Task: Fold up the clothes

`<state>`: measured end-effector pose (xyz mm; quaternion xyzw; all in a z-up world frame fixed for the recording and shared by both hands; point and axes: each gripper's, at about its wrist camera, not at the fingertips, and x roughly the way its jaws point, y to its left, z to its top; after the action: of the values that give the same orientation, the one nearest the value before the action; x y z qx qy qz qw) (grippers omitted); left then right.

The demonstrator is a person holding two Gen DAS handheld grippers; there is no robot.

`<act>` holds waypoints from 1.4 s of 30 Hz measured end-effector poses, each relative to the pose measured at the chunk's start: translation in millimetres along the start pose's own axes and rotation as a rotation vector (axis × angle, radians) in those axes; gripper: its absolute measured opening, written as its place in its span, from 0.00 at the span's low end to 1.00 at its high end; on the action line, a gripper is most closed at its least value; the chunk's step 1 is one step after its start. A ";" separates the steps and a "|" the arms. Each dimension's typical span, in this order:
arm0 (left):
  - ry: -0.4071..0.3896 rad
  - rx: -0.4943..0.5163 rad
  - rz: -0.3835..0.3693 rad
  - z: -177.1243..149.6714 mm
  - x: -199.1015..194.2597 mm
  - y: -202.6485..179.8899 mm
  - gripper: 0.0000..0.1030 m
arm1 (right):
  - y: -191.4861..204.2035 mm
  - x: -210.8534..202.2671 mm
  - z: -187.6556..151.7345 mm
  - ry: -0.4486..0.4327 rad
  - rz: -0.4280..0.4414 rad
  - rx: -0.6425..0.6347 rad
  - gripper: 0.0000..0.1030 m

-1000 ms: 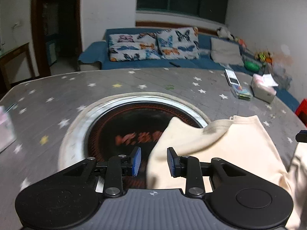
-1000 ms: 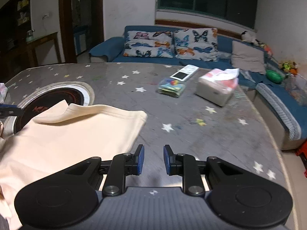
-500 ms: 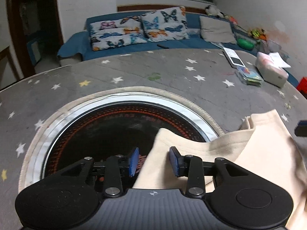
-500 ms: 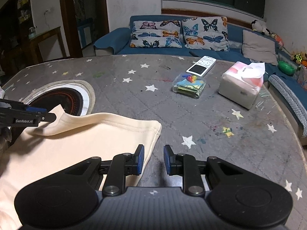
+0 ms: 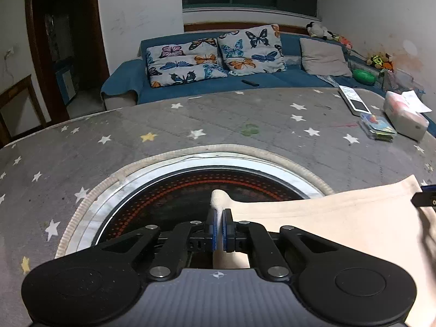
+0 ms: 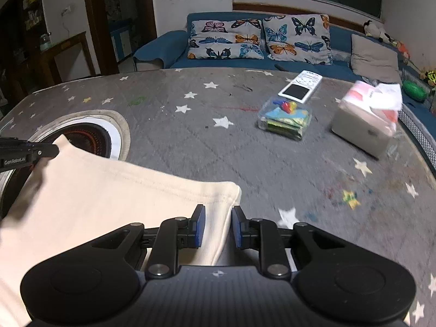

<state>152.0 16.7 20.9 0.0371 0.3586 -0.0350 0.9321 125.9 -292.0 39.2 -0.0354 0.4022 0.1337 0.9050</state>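
Left tongs (image 5: 218, 224) tight on cream garment (image 6: 114, 190) (right tongs (image 6: 217, 226) agape).

cream garment (image 6: 114, 190) on a grey table (image 6: 218, 147) dotted with white and yellow stars. black hand-held gripper (image 6: 217, 226), blue pads (image 6: 200, 226). blue sofa (image 5: 272, 76), butterfly-print cushions (image 5: 185, 64).
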 end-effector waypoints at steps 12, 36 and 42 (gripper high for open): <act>0.013 -0.027 0.078 12.4 25.2 21.3 0.04 | 16.7 35.9 39.2 -0.035 -0.007 -0.034 0.05; -0.012 0.055 -0.162 -50.1 -104.3 -18.7 0.13 | 68.8 -81.5 -11.1 -0.070 0.142 -0.261 0.11; -0.006 0.091 -0.262 -86.3 -155.0 -37.2 0.31 | 94.1 -117.1 -51.1 -0.036 0.246 -0.333 0.12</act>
<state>-23.6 -6.2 59.4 0.0321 0.3555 -0.1726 0.9180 -11.3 -235.3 95.2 -0.1328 0.3594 0.3088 0.8705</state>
